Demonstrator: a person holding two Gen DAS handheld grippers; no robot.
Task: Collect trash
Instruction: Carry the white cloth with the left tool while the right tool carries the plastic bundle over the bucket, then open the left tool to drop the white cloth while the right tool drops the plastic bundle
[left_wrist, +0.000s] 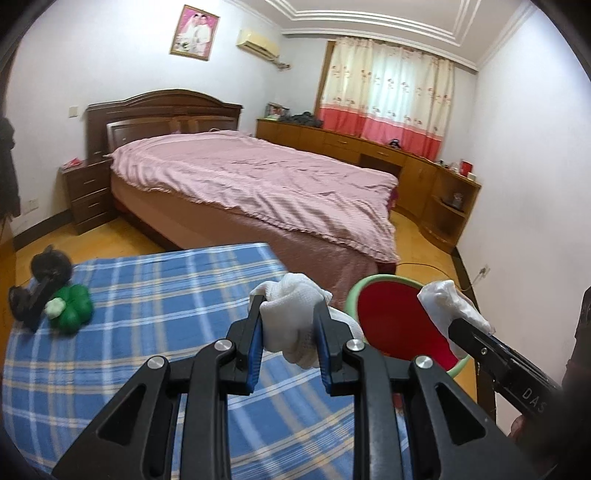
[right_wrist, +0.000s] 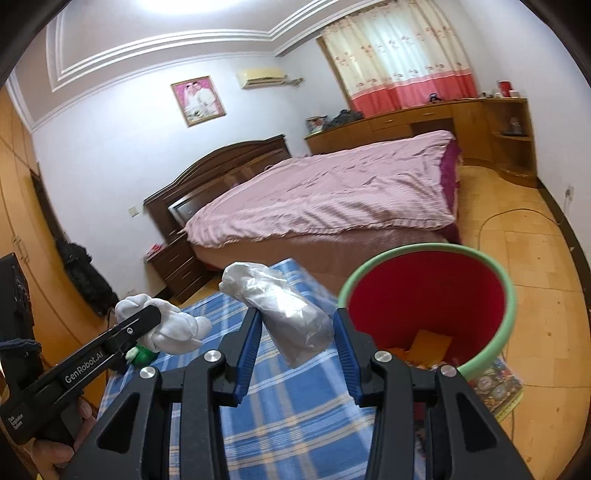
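- Here the left gripper (left_wrist: 289, 317) has its blue-padded fingers (left_wrist: 255, 325) closed on a crumpled white cloth wad (left_wrist: 291, 317), which bulges out above and below the pads.
- The right gripper (right_wrist: 297, 332) clamps a scrunched white plastic wrapper (right_wrist: 284, 317) between its fingers (right_wrist: 345, 343); the wrapper sticks up and leans to the left past the fingertips.
- Both grippers hang over a tabletop covered by a blue plaid cloth (left_wrist: 155, 302), each held by a bare hand; part of the left hand (right_wrist: 59, 446) shows at the lower left of the right wrist view.
- In the left wrist view the right gripper reaches in from the lower right corner, and its wrapper sits in front of the bin's mouth.
- The trash bin (right_wrist: 511, 302), red inside with a pale green rim, stands on the floor just beside the tabletop's right edge; orange scraps (right_wrist: 424, 343) lie at its bottom.
- A printed sheet (right_wrist: 495, 387) lies on the floor under the bin.
- At the far left of the tabletop a green soft toy (left_wrist: 72, 306) rests touching a black dumbbell-shaped object (left_wrist: 37, 291).
- Beyond the tabletop stands a bed with a pink spread (left_wrist: 258, 184) and a dark wooden headboard (left_wrist: 162, 114).
- A dark nightstand (left_wrist: 86, 192) sits beside the bed.
- Farther back a low wooden cabinet (left_wrist: 369, 147) runs under a cream and red curtain (left_wrist: 388, 96).
- A framed picture (left_wrist: 194, 32) and an air conditioner (left_wrist: 258, 43) hang on the far wall.
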